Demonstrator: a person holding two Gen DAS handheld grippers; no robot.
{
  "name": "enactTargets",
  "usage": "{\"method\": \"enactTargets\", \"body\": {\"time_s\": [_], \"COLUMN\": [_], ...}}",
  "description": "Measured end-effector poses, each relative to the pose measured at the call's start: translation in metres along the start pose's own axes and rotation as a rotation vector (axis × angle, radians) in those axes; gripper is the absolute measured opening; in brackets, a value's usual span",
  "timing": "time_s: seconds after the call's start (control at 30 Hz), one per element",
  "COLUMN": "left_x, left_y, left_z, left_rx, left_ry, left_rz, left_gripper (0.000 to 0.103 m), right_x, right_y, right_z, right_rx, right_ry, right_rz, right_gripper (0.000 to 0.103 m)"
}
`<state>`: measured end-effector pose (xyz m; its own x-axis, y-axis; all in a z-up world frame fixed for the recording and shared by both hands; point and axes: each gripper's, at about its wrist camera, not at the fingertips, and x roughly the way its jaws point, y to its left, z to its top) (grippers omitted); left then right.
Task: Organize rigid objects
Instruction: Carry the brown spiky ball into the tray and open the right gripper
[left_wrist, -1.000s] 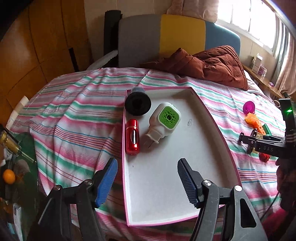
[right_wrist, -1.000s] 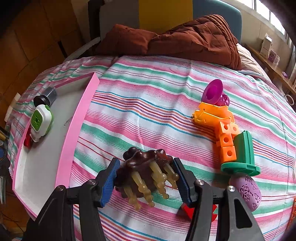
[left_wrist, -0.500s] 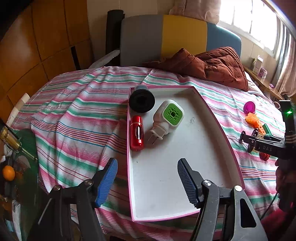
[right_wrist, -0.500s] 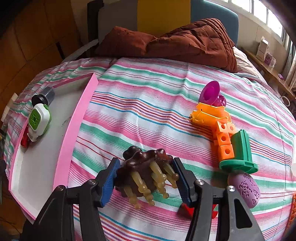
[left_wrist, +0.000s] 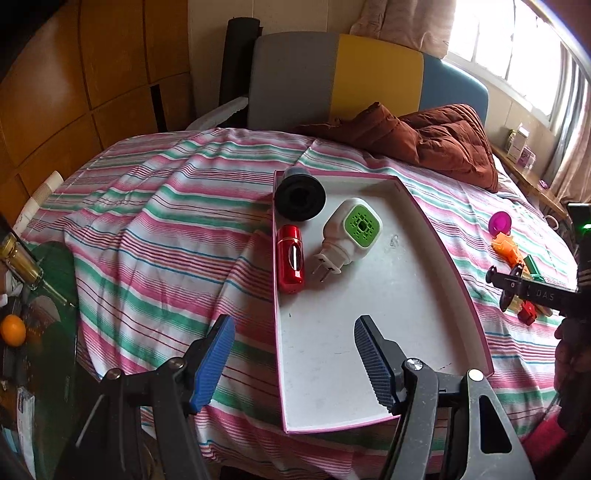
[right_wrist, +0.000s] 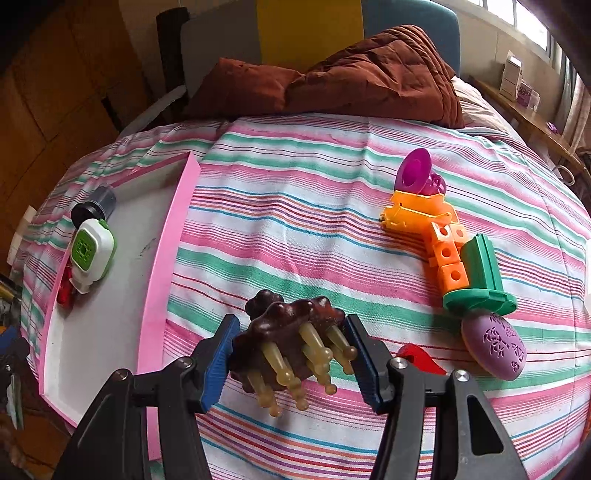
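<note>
Right wrist: fingers (right_wrist: 291, 358) clamp brown massager (right_wrist: 291, 332) | left wrist: fingers (left_wrist: 293, 354) spread, empty, above tray (left_wrist: 369, 332)

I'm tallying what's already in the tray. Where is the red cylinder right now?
In the left wrist view, the red cylinder lies inside the pink tray against its left wall, just below the black cap and left of the green-faced plug-in device.
</note>
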<state>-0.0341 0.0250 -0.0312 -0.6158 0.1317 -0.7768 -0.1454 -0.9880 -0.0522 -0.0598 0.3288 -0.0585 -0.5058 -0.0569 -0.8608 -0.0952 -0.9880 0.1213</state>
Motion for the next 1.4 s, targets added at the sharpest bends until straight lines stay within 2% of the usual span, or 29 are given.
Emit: {"method": "enactTargets", "body": {"time_s": [0.17,0.37,0.57,0.8,1.0,1.4], "left_x": [0.000,0.002,0.004,0.007,0.007,0.002], "left_y": [0.008,0.014,0.021,0.024,0.030,0.032], "left_z": [-0.001,-0.003,-0.004,-0.003,-0.002,-0.003], "left_rx": [-0.025,-0.038,-0.053,-0.055,-0.067,-0.064], "left_ry": [0.001,0.010,0.017,0.022,0.019,0.007], "left_rz": [-0.005,-0.004,0.000,0.002,0.013,0.021], "left_gripper": [0.068,0.068,0.068,0.068,0.068,0.068], "right_x": [-0.018,-0.026,-0.013,0.016,0.054,0.057], "right_y": [0.023,0.072,0.108,0.139,0.149,0.144], "right_z": [0.012,0.027,0.036,0.052,0.057,0.060], "right_rx": [-0.014,-0.094,-0.147,-0.227,-0.268,-0.224], "right_ry": [-0.055,-0.104,-0.094,-0.063,0.008,0.025], "right_rz": [0.047,0.098,0.124,0.096,0.015,0.034], "right_gripper": [0.058,0.058,0.058,0.059,0.059,0.059]}}
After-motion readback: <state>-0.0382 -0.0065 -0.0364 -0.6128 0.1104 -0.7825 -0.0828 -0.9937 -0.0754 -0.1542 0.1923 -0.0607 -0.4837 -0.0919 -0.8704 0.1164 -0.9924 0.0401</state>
